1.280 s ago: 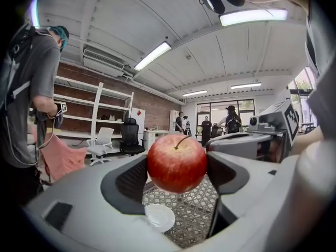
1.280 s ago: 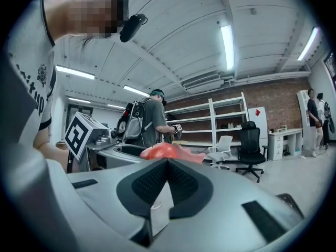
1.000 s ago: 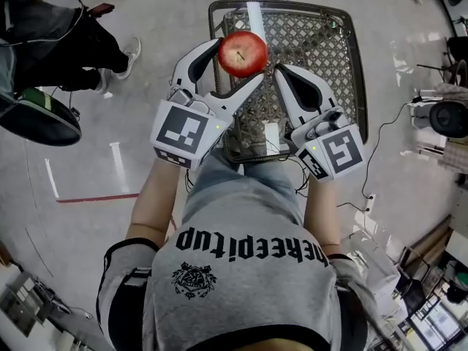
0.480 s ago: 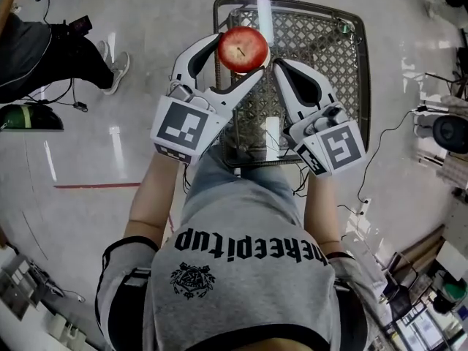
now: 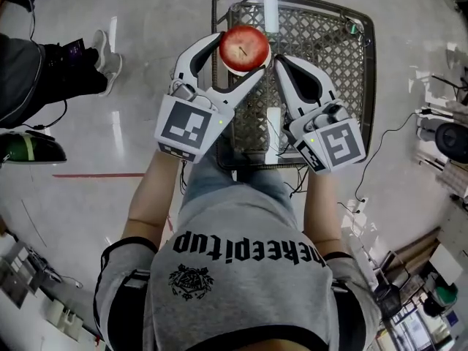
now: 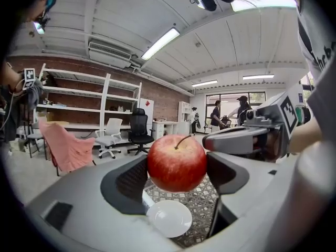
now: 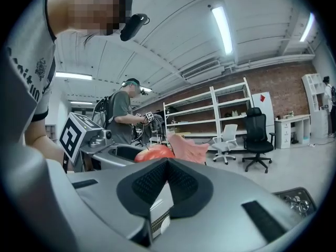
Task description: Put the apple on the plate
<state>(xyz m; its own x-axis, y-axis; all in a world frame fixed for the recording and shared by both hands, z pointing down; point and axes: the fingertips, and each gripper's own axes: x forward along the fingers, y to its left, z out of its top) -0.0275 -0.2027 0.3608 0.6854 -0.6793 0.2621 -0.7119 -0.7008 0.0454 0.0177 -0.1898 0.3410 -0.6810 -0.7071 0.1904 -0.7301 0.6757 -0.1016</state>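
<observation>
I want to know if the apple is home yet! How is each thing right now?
apple: up in the air, stem up, not touching the plate.
left gripper: shut on the apple.
right gripper: shut, holding nothing.
plate: empty, lying flat on the mesh table.

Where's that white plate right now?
In the left gripper view, the plate sits on the mesh surface, just below the apple, which the left tool holds in the air above it.
</observation>
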